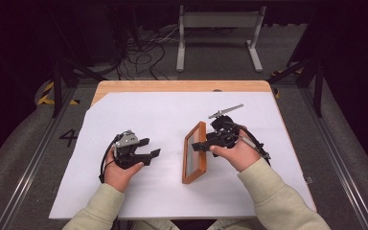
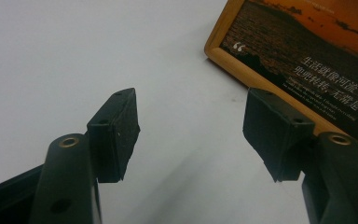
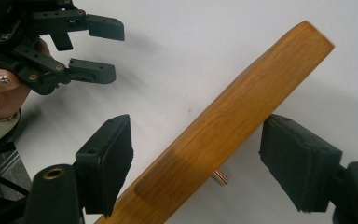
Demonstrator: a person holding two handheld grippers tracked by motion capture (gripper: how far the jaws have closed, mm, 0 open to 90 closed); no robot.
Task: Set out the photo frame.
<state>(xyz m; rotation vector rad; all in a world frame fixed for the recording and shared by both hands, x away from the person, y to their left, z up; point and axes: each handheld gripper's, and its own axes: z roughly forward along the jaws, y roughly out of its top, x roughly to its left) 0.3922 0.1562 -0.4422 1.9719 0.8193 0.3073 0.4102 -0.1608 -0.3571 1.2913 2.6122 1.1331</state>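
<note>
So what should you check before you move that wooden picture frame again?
1. Right gripper jaws open wide: ok.
2. Picture frame between those jaws, pads apart from the wood in the right gripper view: ok.
3. Frame standing steady on its edge on the white table: cannot tell; a small peg shows behind it.
4. Left gripper open and holding nothing: ok.
5. Left gripper apart from the frame, bare table between them: ok.

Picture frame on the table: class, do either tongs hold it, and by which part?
Neither. The right tongs straddle the picture frame's wooden edge, pads apart from it. The left tongs are open beside it.
</note>
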